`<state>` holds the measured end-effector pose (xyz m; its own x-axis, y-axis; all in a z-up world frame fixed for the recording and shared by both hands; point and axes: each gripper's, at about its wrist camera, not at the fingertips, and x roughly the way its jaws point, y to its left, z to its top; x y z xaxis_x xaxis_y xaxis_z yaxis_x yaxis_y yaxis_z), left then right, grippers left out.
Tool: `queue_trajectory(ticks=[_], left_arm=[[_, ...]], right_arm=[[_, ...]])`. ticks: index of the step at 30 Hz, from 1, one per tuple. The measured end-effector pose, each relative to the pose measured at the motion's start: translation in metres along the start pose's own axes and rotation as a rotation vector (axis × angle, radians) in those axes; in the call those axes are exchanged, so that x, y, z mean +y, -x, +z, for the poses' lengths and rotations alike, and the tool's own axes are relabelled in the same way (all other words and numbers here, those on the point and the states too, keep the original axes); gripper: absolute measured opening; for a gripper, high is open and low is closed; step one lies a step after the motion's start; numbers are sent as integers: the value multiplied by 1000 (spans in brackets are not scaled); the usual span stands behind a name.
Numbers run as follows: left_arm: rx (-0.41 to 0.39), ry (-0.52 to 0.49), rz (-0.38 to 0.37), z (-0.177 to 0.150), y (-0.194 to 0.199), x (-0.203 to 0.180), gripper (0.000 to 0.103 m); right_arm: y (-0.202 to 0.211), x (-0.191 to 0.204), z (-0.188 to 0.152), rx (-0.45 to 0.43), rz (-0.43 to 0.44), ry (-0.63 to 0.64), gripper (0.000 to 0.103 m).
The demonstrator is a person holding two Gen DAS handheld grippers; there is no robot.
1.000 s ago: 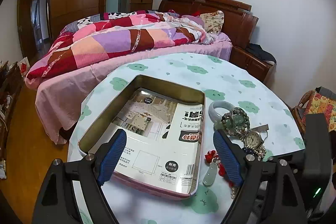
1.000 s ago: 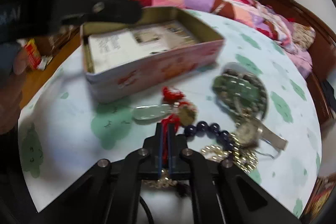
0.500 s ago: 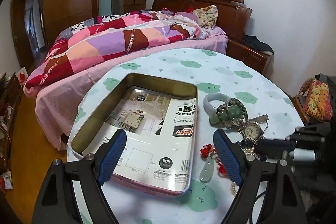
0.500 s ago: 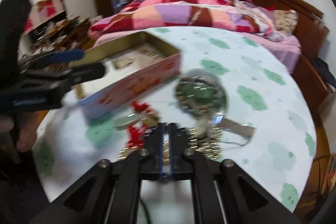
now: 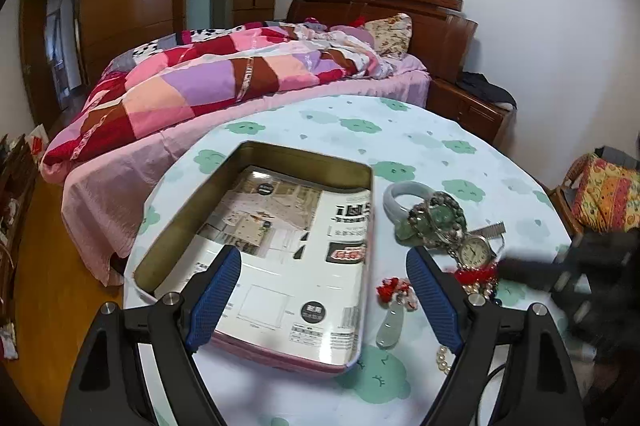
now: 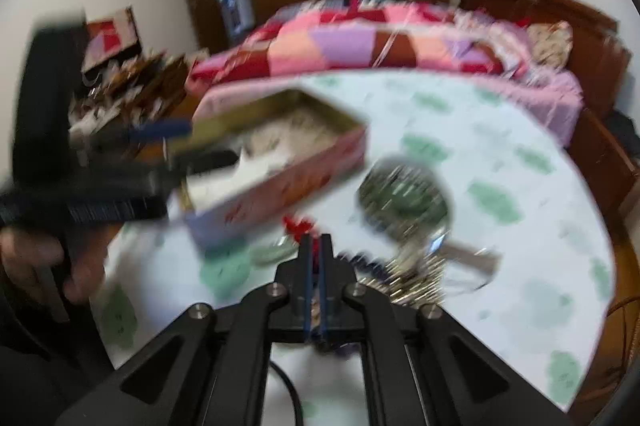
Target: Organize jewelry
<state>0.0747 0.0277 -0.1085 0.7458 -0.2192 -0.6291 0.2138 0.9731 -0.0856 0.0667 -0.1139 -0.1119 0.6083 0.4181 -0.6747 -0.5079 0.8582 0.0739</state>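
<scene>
Jewelry point(image 5: 444, 226) lay heaped at the right of the frame on the bench point(image 5: 360, 130), beside the open tin point(image 5: 256, 266). Your right gripper point(image 6: 316, 246) had its jaws pinched on a red cord, having just opened and closed again; your left gripper point(image 5: 324, 298) stood wide over the tin, holding nothing. That soft cord was knotted among beaded strands and a metal watch point(image 5: 474, 250), so lifting could have dragged the tangle along.
</scene>
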Motion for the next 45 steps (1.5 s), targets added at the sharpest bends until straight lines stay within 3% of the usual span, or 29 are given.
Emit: queue_trajectory(ticks=[7, 9, 10, 11, 18, 22, 24, 25, 26, 34, 38, 45], left_arm=[[-6, -103, -58, -8, -1, -33, 84], [22, -131, -85, -11, -9, -46, 68], [50, -155, -95, -13, -15, -54, 51], [81, -175, -93, -16, -23, -62, 45], [189, -226, -58, -18, -60, -81, 41], [188, -253, -10, -20, -65, -82, 40], [188, -261, 1, -21, -65, -81, 21], [195, -272, 13, -22, -67, -81, 4], [199, -273, 8, -22, -68, -80, 0], [131, -233, -16, -14, -44, -68, 0], [82, -209, -67, -9, -29, -67, 0], [138, -232, -83, -14, -46, -84, 0]], right_arm=[[24, -13, 13, -81, -75, -29, 3], [19, -17, 11, -79, -71, -46, 3], [18, -18, 9, -77, -68, -52, 3], [16, -20, 8, -72, -61, -59, 3], [15, -30, -3, -70, -33, -94, 3], [17, -31, -5, -78, -25, -98, 3], [17, -29, -5, -80, -25, -95, 3], [17, -29, -5, -80, -24, -94, 3], [17, -29, -5, -82, -24, -93, 3], [21, -32, -4, -95, -34, -98, 3], [23, -34, -4, -102, -35, -106, 3], [23, -40, -5, -103, -35, -120, 3]])
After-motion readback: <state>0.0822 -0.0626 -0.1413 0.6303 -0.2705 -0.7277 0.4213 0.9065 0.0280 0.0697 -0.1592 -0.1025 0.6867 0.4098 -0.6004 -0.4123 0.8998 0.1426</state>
